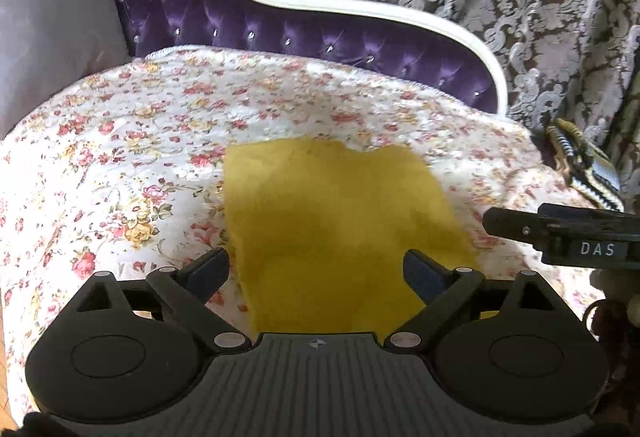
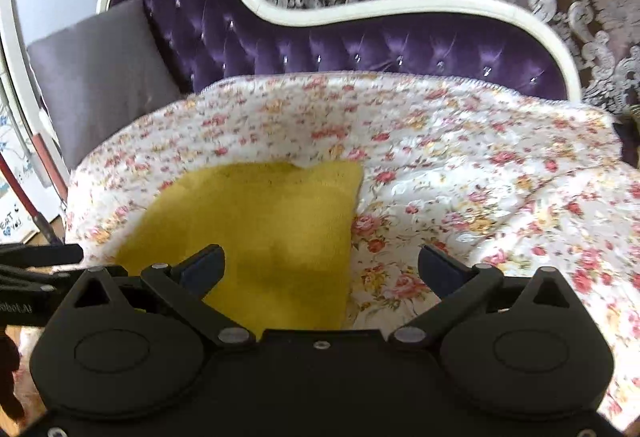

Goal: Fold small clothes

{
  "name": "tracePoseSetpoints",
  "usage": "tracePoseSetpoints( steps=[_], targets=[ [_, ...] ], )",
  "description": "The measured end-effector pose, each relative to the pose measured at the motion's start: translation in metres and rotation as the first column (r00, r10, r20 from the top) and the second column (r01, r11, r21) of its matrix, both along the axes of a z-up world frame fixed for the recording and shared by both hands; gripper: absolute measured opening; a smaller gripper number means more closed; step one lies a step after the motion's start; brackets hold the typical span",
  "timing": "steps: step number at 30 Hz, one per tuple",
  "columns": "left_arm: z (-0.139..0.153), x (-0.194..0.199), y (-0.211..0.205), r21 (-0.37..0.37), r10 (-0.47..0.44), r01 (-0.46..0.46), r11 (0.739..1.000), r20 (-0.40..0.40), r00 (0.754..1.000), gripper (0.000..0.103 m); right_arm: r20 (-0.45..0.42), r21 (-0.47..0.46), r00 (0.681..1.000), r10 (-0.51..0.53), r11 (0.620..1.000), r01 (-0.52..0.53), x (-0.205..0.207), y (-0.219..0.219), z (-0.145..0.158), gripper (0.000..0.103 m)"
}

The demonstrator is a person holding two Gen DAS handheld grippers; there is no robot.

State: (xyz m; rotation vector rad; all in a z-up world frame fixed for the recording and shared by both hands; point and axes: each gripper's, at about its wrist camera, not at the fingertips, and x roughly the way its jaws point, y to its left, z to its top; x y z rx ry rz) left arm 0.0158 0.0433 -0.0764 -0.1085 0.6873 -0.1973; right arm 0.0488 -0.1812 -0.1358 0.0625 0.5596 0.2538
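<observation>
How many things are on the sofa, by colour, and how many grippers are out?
Yellow: 1, the cloth
Floral: 1, the quilt under it
Grey: 1, the pillow
Black: 2, left gripper and right gripper, both open
Total: 5

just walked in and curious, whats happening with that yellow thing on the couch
A person is holding a two-finger claw in each hand over a small yellow garment that lies flat on a floral quilt spread across a purple tufted sofa. The left claw is open right above the garment's near part. The right claw is open too, straddling the garment's right edge. Neither has gripped the cloth, so the next fold has not yet been made. A grey cushion leans at the sofa's left end.
</observation>
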Motion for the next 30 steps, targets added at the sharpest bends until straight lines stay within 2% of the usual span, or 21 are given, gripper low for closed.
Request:
tracePoseSetpoints(
  steps=[3, 6, 12, 15, 20, 25, 30],
  targets=[
    [0.011, -0.015, -0.012, 0.082, -0.001, -0.003, 0.997, 0.043, 0.999, 0.094, 0.016, 0.001, 0.999, -0.03, 1.0, 0.03, -0.016, 0.001, 0.01, 0.102],
    [0.019, -0.028, -0.023, 0.179, 0.036, -0.048, 0.983, 0.072, 0.997, 0.094, 0.036, 0.01, 0.998, -0.054, 0.999, 0.054, -0.031, 0.001, 0.013, 0.102],
    [0.026, -0.045, -0.026, 0.242, 0.145, -0.157, 0.957, 0.066, 0.987, 0.093, 0.047, 0.012, 0.992, -0.117, 0.993, 0.116, -0.057, -0.002, 0.017, 0.102],
    [0.026, -0.048, -0.024, 0.248, 0.169, -0.173, 0.953, 0.04, 0.985, 0.093, 0.059, 0.005, 0.99, -0.13, 0.992, 0.13, -0.067, -0.002, 0.017, 0.102],
    [0.021, -0.055, -0.02, 0.21, 0.168, -0.161, 0.964, -0.017, 0.986, 0.093, 0.035, 0.024, 0.994, -0.106, 0.994, 0.105, -0.075, 0.0, 0.015, 0.102],
    [0.016, -0.062, -0.021, 0.214, 0.163, -0.153, 0.965, -0.033, 0.986, 0.093, 0.026, -0.005, 0.995, -0.092, 0.996, 0.092, -0.083, 0.01, 0.01, 0.102],
    [0.012, -0.067, -0.023, 0.216, 0.149, -0.137, 0.967, -0.04, 0.988, 0.093, 0.016, 0.011, 0.996, -0.088, 0.996, 0.088, -0.086, 0.01, 0.008, 0.102]
  ],
)
